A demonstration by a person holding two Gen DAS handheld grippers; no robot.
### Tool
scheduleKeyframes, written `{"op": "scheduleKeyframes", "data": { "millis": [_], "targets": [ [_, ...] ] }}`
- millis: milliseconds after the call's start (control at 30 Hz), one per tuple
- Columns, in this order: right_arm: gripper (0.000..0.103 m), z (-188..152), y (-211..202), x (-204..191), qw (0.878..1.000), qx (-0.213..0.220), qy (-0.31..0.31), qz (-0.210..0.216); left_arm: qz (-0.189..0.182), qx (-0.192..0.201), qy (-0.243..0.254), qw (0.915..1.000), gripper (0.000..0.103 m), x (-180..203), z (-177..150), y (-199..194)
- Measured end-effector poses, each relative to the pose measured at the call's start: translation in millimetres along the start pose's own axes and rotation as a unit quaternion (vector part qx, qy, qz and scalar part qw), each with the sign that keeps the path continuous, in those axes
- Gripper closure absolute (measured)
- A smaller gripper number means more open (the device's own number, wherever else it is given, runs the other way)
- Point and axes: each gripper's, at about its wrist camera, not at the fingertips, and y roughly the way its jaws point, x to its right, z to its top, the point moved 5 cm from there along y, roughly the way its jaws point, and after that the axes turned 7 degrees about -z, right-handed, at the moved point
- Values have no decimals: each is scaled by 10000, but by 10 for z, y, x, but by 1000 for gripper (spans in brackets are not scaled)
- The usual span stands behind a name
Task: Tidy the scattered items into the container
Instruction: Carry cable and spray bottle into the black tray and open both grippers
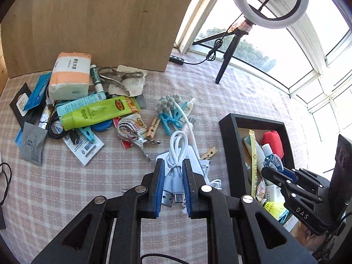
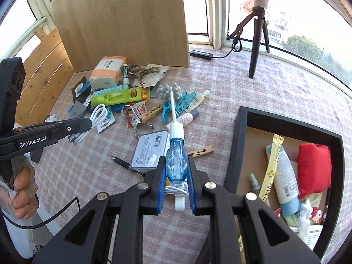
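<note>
While the left tool (image 1: 172,165) is clamped on a coiled white cable (image 1: 177,154), its blue pads (image 1: 160,180) press the coil from both sides, with the USB plugs hanging toward the camera. Cable held above the checked worktop (image 1: 66,176), just over a grey case (image 2: 147,149) that lies flat there.

Right tool (image 2: 176,169) closed on a clear blue bottle (image 2: 176,160); white nozzle end points away from the camera, toward the pile. In the left view that tool sits at the near end of the box (image 1: 228,145), over its contents.

Box: black frame, brown floor, right of the pile, well apart from it. Inside: red pouch (image 2: 314,169), white tube (image 2: 286,176), yellow stick sachet (image 2: 270,171), small grey-capped tube (image 2: 255,187), more packets at the near end, too jumbled to tell apart.

Pile still out on the worktop, against a wooden board (image 1: 99,22): tissue pack (image 1: 70,77), green tube (image 1: 96,112), steel clips (image 1: 118,79), blue pegs (image 1: 171,118), wooden pegs (image 1: 209,153), grey-headed brush (image 1: 167,104), black cable (image 1: 55,127), assorted sachets. A black pen (image 2: 125,164) lies beside the case.

Ring light on tripod (image 1: 228,59) stands at the far edge by the window.
</note>
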Motion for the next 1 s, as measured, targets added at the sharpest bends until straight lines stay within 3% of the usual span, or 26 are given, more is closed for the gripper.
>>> {"op": "scheduleKeyframes", "data": {
  "millis": [200,467,500,533,567,600,633,700,1000],
  "targets": [
    [86,-309,-318,898,9947,80,862,-550,-522,-308,620,9962,88,905,-76,290],
    [86,-820,-594,1889,9752,37,1821,-1254,-1097,-701,1235,9838,87,1942,-301,594],
    [86,-874,-613,1980,9728,23,1907,-1314,-1167,-737,1324,9815,86,2042,-328,612],
    [86,-919,-628,2048,9713,20,1966,-1335,-1198,-790,1407,9796,73,2120,-355,631],
    [86,-955,-639,2093,9712,18,1991,-1310,-1212,-820,1461,9784,54,2171,-378,640],
    [82,-983,-648,2128,9709,-10,2006,-1305,-1224,-773,1501,9780,51,2193,-391,628],
    [69,-1005,-657,2161,9693,-39,2048,-1362,-1170,-701,1561,9783,52,2196,-401,607],
    [57,-1022,-700,2188,9667,48,2117,-1436,-1030,-637,1630,9792,52,2155,-405,586],
    [57,-791,-636,1823,9774,177,1798,-1097,-688,-511,1147,9897,53,1539,-237,495]
  ]
}}
